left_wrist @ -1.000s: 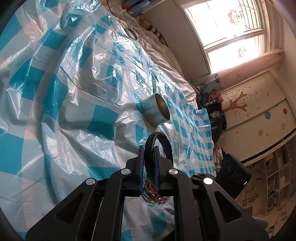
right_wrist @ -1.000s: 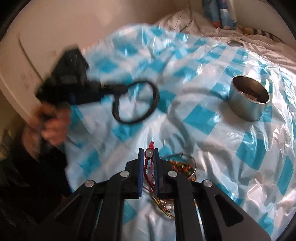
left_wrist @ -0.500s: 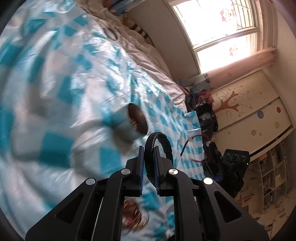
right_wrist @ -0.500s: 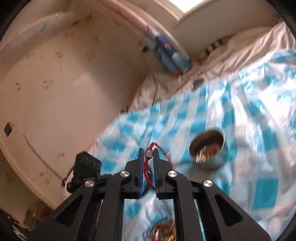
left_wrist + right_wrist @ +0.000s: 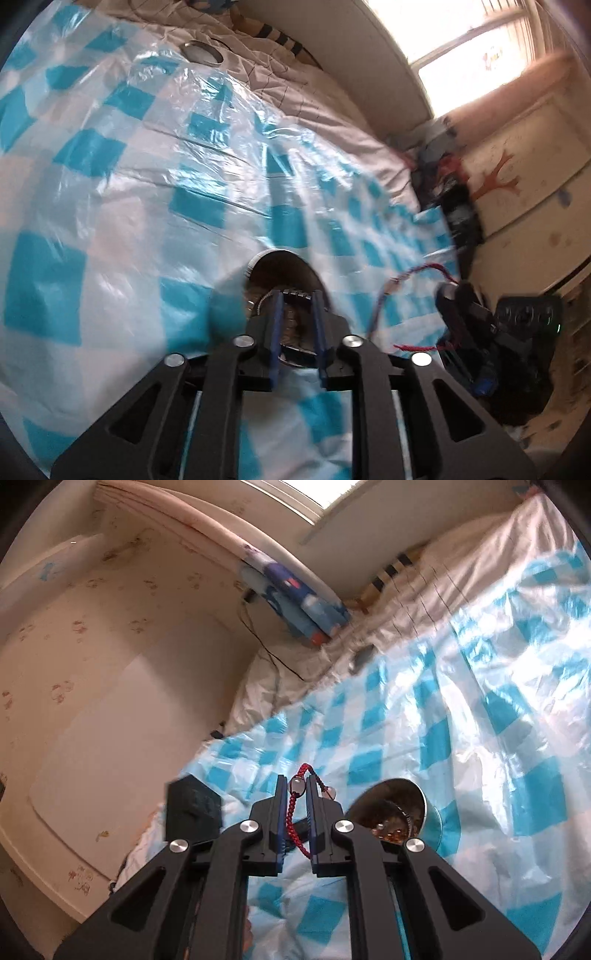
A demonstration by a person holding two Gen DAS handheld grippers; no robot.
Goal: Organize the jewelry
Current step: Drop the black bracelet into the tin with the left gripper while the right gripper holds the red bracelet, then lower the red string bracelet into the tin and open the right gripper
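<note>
A round metal tin (image 5: 258, 263) with jewelry inside stands on the blue-and-white checked plastic sheet. My left gripper (image 5: 297, 308) hangs right over its mouth and its jaws are opening. A short stretch of the black braided bracelet (image 5: 295, 293) shows across the gap at the fingertips, loose. My right gripper (image 5: 297, 786) is shut on a red cord bracelet (image 5: 291, 814) with clear beads, just left of the tin (image 5: 424, 808). From the left wrist view that red cord (image 5: 391, 295) loops out to the right of the tin.
The checked sheet (image 5: 110, 184) covers a bed with white linen. The tin's lid (image 5: 201, 53) lies on the linen at the far edge. Blue packs (image 5: 303, 602) sit by the headboard. Dark clothes (image 5: 443, 177) are piled at the bed's right end.
The left gripper has moved over the tin and its jaws have parted; the black bracelet no longer stands upright between them. The right gripper has rolled and come up beside the tin, still holding the red cord.
</note>
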